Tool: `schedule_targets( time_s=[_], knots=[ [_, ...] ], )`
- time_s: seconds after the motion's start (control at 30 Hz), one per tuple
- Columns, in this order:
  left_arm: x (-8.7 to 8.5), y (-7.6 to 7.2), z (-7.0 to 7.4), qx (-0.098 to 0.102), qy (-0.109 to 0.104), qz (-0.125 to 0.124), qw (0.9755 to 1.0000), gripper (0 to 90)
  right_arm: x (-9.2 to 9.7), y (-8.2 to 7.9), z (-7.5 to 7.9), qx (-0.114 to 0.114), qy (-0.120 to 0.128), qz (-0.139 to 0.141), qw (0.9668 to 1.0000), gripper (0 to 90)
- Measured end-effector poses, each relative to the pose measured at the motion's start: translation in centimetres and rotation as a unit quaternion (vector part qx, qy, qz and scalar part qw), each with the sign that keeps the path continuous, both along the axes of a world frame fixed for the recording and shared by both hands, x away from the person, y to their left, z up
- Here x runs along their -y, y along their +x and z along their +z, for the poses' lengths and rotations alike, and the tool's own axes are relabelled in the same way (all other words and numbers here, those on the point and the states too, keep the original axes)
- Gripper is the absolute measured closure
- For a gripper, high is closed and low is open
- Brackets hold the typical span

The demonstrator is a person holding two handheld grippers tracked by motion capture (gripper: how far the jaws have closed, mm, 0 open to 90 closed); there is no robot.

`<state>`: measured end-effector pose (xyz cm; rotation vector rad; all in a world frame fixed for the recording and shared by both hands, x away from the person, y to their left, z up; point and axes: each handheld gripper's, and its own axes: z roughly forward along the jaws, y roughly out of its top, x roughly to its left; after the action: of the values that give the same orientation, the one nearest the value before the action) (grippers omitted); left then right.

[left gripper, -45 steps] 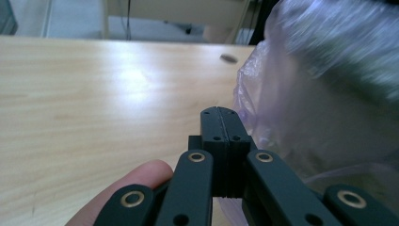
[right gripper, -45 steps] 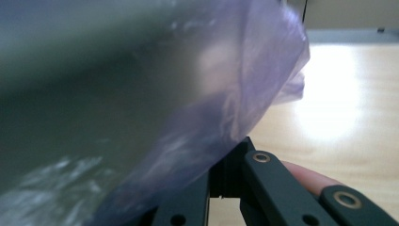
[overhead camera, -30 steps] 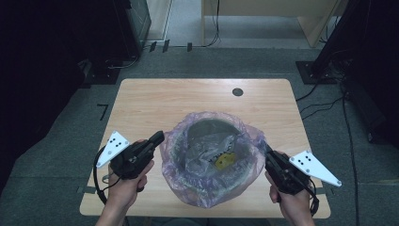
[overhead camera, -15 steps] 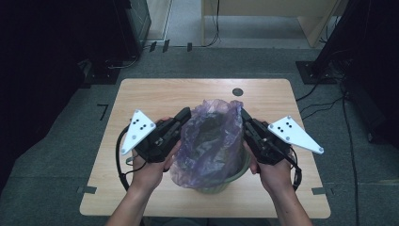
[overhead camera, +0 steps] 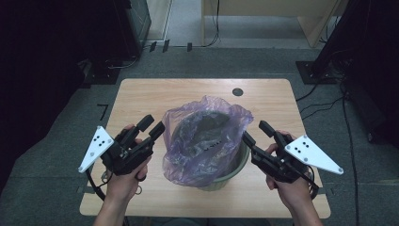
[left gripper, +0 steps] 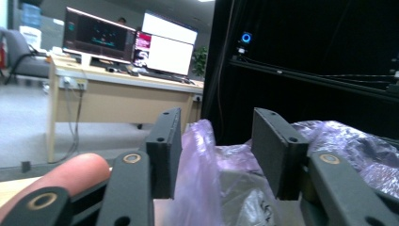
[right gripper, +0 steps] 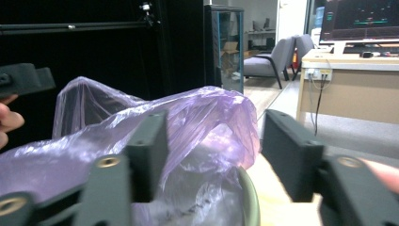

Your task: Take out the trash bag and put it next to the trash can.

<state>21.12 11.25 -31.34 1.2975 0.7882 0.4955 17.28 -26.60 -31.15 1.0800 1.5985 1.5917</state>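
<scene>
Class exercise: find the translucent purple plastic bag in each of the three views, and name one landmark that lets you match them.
High view: translucent purple plastic bag at table centre, lining the green bin.
Left gripper view: lower middle to right.
Right gripper view: left and centre.
Shared landmark: the bag itself.

An office-like lab — desks with lit monitors point(left gripper: 167, 49), grey office chairs point(right gripper: 265, 63), black equipment racks point(left gripper: 306, 61) around.

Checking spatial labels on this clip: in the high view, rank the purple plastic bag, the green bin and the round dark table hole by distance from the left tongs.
1. Thin purple plastic bag: right beside the open left tongs, toward the table's middle.
2. Round green bin: under the bag, its bare rim on the far side from these tongs.
3. Round dark hole: near the far edge of the wooden table.
</scene>
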Motion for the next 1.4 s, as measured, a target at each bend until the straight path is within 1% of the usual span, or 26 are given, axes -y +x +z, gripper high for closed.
schedule_targets(
  time_s=[0.07, 0.13, 0.23, 0.27, 0.3, 0.33, 0.4, 0.43, 0.47, 0.5, 0.53, 0.57, 0.6, 0.63, 0.67, 0.73, 0.77, 0.83, 0.9, 0.93, 1.0, 1.1, 1.23, 1.3, 1.33, 1.4],
  knots=[
    [-0.6, -0.2, -0.5, 0.000, 0.001, 0.007, 1.0000, 48.5, 0.3, -0.5, -0.4, -0.001, 0.000, -0.005, 1.0000, 35.4],
    [-1.6, -0.3, -1.8, -0.006, 0.002, 0.022, 0.9997, 48.5, 0.9, -1.0, -1.1, -0.001, 0.002, -0.007, 1.0000, 34.1],
    [-2.8, 0.4, -3.4, -0.032, -0.012, 0.042, 0.9985, 48.7, 1.6, -1.2, -1.9, -0.009, 0.003, -0.013, 0.9999, 34.0],
    [-2.8, 0.4, -3.4, -0.032, -0.012, 0.042, 0.9985, 48.9, 1.9, -1.2, -2.2, -0.012, 0.004, -0.015, 0.9998, 33.9],
    [-3.1, 0.7, -4.1, -0.043, -0.016, 0.053, 0.9976, 49.3, 2.2, -1.2, -2.5, -0.016, 0.006, -0.017, 0.9997, 33.9],
    [-3.4, 1.5, -5.6, -0.065, -0.010, 0.074, 0.9951, 49.6, 2.4, -1.2, -2.8, -0.020, 0.008, -0.020, 0.9996, 33.8],
    [-3.3, 2.4, -7.3, -0.089, 0.003, 0.090, 0.9920, 50.0, 2.8, -1.1, -3.4, -0.026, 0.009, -0.024, 0.9993, 33.8],
    [-3.3, 2.4, -7.3, -0.089, 0.003, 0.090, 0.9920, 50.3, 2.8, -1.1, -3.4, -0.026, 0.009, -0.024, 0.9993, 33.8],
    [-3.2, 2.8, -8.2, -0.102, 0.009, 0.095, 0.9902, 50.3, 3.0, -1.0, -3.8, -0.030, 0.009, -0.027, 0.9991, 33.8],
    [-2.7, 3.5, -9.8, -0.122, 0.019, 0.099, 0.9874, 50.7, 3.1, -0.9, -4.5, -0.040, 0.008, -0.032, 0.9987, 33.9],
    [-2.7, 3.5, -9.8, -0.122, 0.019, 0.099, 0.9874, 50.8, 3.1, -0.8, -4.8, -0.047, 0.006, -0.033, 0.9983, 33.9],
    [-2.3, 3.9, -10.5, -0.132, 0.024, 0.098, 0.9861, 50.8, 2.9, -0.6, -5.2, -0.051, 0.001, -0.033, 0.9981, 33.9],
    [-1.5, 4.2, -11.3, -0.143, 0.040, 0.091, 0.9847, 50.8, 2.7, -0.5, -5.5, -0.057, -0.005, -0.033, 0.9978, 33.8],
    [-1.5, 4.2, -11.3, -0.143, 0.040, 0.091, 0.9847, 50.8, 2.7, -0.5, -5.5, -0.057, -0.005, -0.033, 0.9978, 33.8],
    [-1.2, 4.2, -11.4, -0.144, 0.045, 0.085, 0.9849, 50.8, 2.1, -0.3, -6.0, -0.064, -0.017, -0.028, 0.9974, 33.7],
    [-0.3, 3.8, -10.9, -0.130, 0.048, 0.067, 0.9881, 50.4, 1.4, -0.2, -6.4, -0.068, -0.023, -0.020, 0.9972, 33.5],
    [-0.3, 3.8, -10.9, -0.130, 0.048, 0.067, 0.9881, 49.9, 1.1, -0.1, -6.5, -0.067, -0.026, -0.014, 0.9973, 33.4],
    [0.2, 3.2, -9.8, -0.107, 0.043, 0.050, 0.9920, 49.0, 0.3, -0.1, -6.6, -0.067, -0.030, -0.005, 0.9973, 33.3],
    [0.4, 2.7, -9.2, -0.096, 0.043, 0.035, 0.9938, 48.0, -0.4, -0.1, -6.6, -0.067, -0.037, 0.004, 0.9970, 33.0],
    [0.4, 2.7, -9.2, -0.096, 0.043, 0.035, 0.9938, 47.4, -0.7, 0.0, -6.6, -0.066, -0.041, 0.008, 0.9970, 33.0],
    [0.7, 2.1, -8.4, -0.079, 0.044, 0.011, 0.9958, 46.6, -1.3, 0.0, -6.6, -0.065, -0.047, 0.014, 0.9967, 32.8],
    [1.2, 1.5, -7.8, -0.069, 0.045, -0.015, 0.9965, 45.6, -1.9, 0.1, -6.4, -0.063, -0.050, 0.018, 0.9966, 32.6],
    [2.0, 0.8, -7.0, -0.057, 0.049, -0.051, 0.9959, 41.9, -2.5, 0.2, -6.0, -0.061, -0.053, 0.025, 0.9964, 32.6],
    [2.1, 0.7, -6.8, -0.056, 0.049, -0.057, 0.9956, 39.6, -2.7, 0.2, -5.9, -0.061, -0.054, 0.026, 0.9963, 32.5],
    [2.4, 0.4, -6.6, -0.050, 0.055, -0.070, 0.9948, 38.4, -2.9, 0.2, -5.8, -0.061, -0.055, 0.027, 0.9962, 32.6],
    [2.5, 0.3, -6.6, -0.047, 0.061, -0.073, 0.9944, 34.5, -3.0, 0.2, -5.7, -0.061, -0.057, 0.027, 0.9962, 32.6]
  ],
)
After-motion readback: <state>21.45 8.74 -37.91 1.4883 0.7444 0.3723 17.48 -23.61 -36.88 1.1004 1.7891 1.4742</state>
